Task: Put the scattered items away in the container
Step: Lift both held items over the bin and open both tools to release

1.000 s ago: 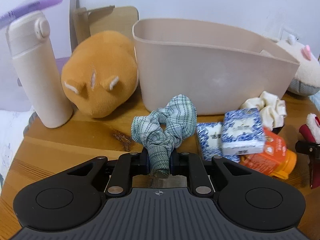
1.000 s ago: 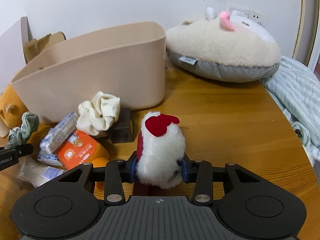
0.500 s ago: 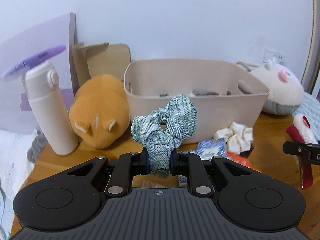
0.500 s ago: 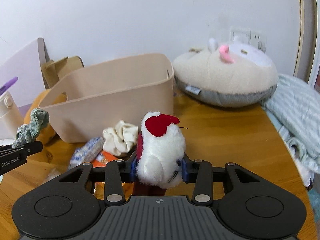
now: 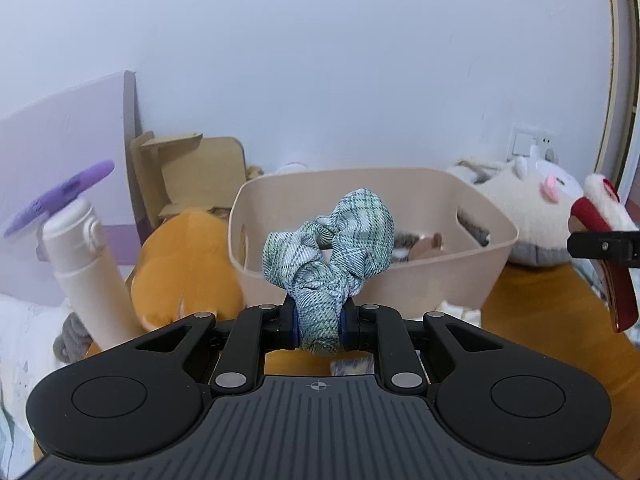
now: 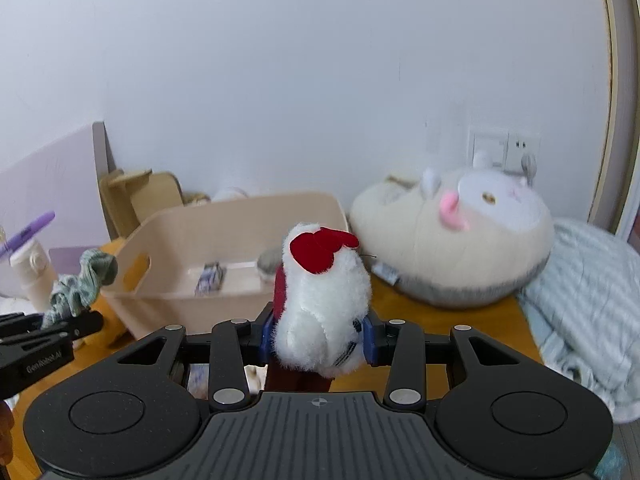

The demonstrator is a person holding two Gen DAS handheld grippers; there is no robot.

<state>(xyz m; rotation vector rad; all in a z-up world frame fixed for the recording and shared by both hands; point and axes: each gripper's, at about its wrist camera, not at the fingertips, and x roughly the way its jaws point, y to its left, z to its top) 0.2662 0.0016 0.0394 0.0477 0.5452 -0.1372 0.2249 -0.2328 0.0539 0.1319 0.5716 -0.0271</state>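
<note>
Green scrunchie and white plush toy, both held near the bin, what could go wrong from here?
The green scrunchie is pinched only at its lower fold by the left gripper; it might snag a finger on release. The right gripper holds the white plush toy short of the beige bin; released here, it would likely miss.

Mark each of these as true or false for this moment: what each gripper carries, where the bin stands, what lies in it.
1. The left gripper is shut on a green plaid scrunchie. True.
2. The right gripper is open. False: its jaws clamp a white plush toy with a red bow.
3. The beige bin has nothing in it. False: a blue-patterned packet and other small items lie inside.
4. An orange plush sits beside the bin. True.
5. The white bottle lies flat. False: it stands upright.
</note>
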